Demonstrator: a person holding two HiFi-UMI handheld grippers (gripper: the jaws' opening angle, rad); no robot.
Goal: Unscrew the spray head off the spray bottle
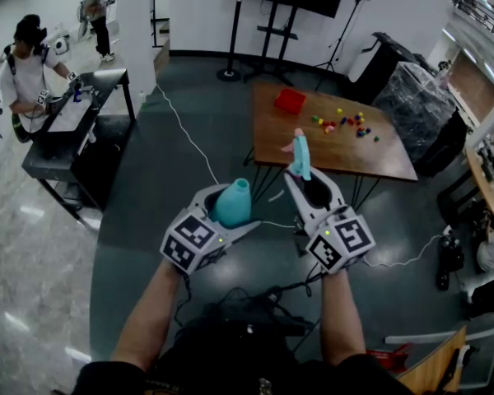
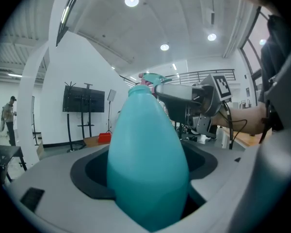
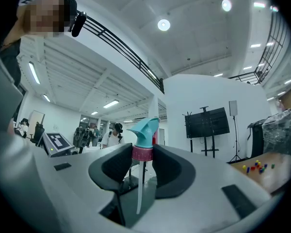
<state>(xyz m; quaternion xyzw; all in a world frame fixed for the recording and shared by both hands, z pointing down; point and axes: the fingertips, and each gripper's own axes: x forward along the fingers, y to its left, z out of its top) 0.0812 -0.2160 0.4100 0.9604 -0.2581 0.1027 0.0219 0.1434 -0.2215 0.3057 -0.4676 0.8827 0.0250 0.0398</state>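
Spray head [image 3: 146,129] is off the bottle, clamped by its pink collar [image 3: 142,153] between the jaws of the right hand-held gripper [image 1: 306,179], with its clear dip tube [image 3: 138,191] hanging free below. The teal spray bottle [image 2: 148,164] is clenched around its body by the left hand-held gripper [image 1: 229,208], its narrow neck pointing away from the person. Both are held in the air just beside each other above the dark floor [image 1: 173,163], with a wooden desk [image 1: 370,159] carrying coloured blocks [image 1: 346,123] beyond them.

Teal spray head [image 3: 144,130] (pink collar) off teal bottle [image 2: 145,164]
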